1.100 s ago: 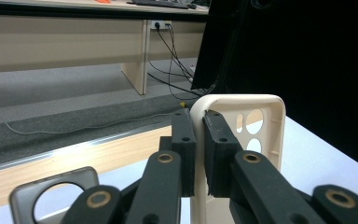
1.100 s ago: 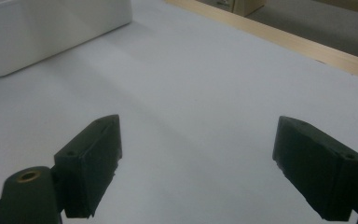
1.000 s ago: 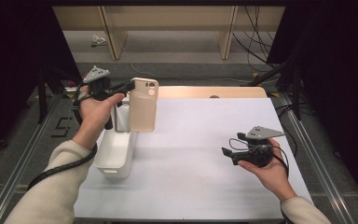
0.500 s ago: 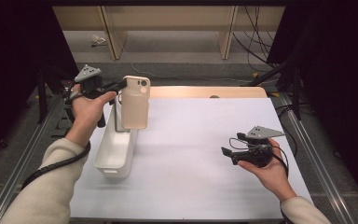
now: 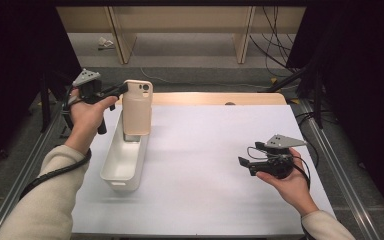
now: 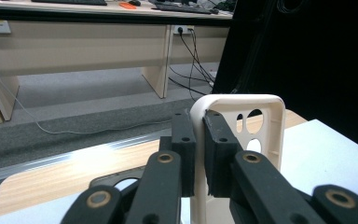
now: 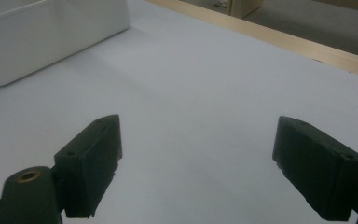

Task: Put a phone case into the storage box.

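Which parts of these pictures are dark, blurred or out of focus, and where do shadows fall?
High view: both sides are nearly black, and the phone case casts a soft shadow on the white table. Left gripper view: the near jaws look soft, the desks behind are sharper, and the right side is dark. Right gripper view: the jaws are blurred and the white bin is slightly hazy.

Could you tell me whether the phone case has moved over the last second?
Yes. The phone case, clamped in the left gripper, has shifted left and now hangs over the white bin.
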Available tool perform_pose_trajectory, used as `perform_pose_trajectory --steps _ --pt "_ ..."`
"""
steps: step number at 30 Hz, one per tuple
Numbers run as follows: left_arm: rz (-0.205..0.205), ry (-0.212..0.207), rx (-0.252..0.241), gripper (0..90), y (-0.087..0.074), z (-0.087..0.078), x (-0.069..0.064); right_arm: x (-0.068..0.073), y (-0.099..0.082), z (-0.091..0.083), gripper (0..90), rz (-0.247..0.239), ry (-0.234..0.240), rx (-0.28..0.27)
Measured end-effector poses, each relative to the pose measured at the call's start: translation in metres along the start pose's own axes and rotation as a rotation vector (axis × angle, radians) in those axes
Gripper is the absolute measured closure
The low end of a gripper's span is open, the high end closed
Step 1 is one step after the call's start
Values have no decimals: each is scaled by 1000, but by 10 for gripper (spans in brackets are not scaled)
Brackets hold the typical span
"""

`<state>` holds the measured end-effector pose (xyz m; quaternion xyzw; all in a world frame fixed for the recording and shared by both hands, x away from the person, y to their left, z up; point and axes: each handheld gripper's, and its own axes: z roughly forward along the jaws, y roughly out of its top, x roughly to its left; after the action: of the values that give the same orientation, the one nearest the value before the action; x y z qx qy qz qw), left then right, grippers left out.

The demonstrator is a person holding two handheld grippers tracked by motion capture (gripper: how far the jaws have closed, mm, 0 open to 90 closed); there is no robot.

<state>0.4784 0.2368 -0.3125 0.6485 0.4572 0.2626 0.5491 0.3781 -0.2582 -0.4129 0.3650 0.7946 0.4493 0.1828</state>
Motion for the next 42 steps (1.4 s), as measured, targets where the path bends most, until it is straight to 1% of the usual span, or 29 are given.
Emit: perform_pose_trajectory --steps 4,21,27,37,42 --pt "-7 13 -6 837 1 0 5 0 0 0 163 1 -1 -1" --pt "3 42 -12 836 0 4 22 -1 0 0 164 9 -1 0" --pt "0 56 -12 836 -1 4 28 -1 0 0 165 12 -4 -3" --pt "2 59 -6 836 -8 5 32 -1 0 0 165 15 -5 -3" --pt "1 68 -8 835 -8 5 35 -1 0 0 165 15 -4 -3"
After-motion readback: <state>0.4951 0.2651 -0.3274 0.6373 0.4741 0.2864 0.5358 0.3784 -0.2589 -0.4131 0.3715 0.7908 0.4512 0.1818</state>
